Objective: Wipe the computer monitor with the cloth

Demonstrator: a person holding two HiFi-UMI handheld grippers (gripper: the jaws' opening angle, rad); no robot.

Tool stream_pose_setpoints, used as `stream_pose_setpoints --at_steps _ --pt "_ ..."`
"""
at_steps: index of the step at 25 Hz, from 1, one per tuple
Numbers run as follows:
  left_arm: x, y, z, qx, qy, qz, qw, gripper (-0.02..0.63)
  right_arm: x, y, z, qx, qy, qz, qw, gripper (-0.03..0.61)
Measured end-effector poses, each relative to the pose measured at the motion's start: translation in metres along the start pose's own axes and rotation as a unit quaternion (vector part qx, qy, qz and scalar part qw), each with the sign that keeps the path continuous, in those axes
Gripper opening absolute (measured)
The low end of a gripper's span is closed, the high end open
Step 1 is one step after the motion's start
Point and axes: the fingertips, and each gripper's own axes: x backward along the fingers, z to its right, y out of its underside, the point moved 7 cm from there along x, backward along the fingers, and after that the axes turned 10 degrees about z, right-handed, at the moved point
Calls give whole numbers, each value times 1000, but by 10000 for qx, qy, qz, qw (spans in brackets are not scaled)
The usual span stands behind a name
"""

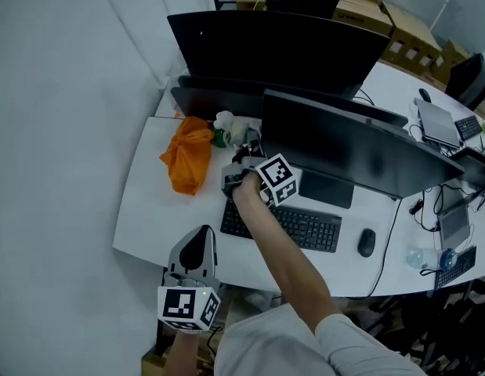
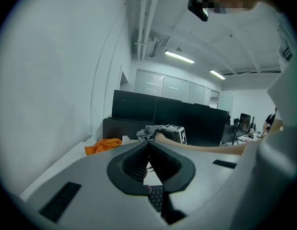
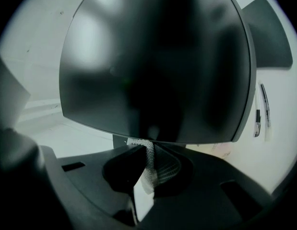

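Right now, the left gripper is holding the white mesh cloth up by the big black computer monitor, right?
No, one thing is wrong: the right gripper pinches the white mesh cloth by the big black computer monitor, as the right gripper view shows. The left gripper is shut on nothing.

no readable text, labels, brands or numbers anywhere

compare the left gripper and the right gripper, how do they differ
The right gripper is shut on a white cloth; the left gripper is shut on nothing. The right gripper is up close to the monitor, while the left gripper hangs back by the desk's front edge. Both have their jaws together.
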Motion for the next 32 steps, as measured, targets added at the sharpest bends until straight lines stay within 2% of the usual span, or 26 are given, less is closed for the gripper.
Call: stream_pose_setpoints --at_steps 10,21,25,28,30,32 --pt "-3 14 -6 62 -102 -236 9996 18 -1 6 56 -128 380 -23 9992 34" --pt "-2 35 -11 144 -211 -480 9985 18 9 14 101 -27 630 -64 9980 34" --pt "-1 36 -11 180 -228 -521 9982 18 21 13 117 180 800 -198 9964 35" --pt "-4 32 -13 142 -204 -489 9985 18 18 14 121 446 720 -357 9958 35" --pt "-6 34 -11 141 -164 -478 9986 18 16 11 122 696 710 -446 9940 35" --pt "-7 35 -8 153 -131 -489 9986 18 17 9 122 1153 749 -583 9888 35"
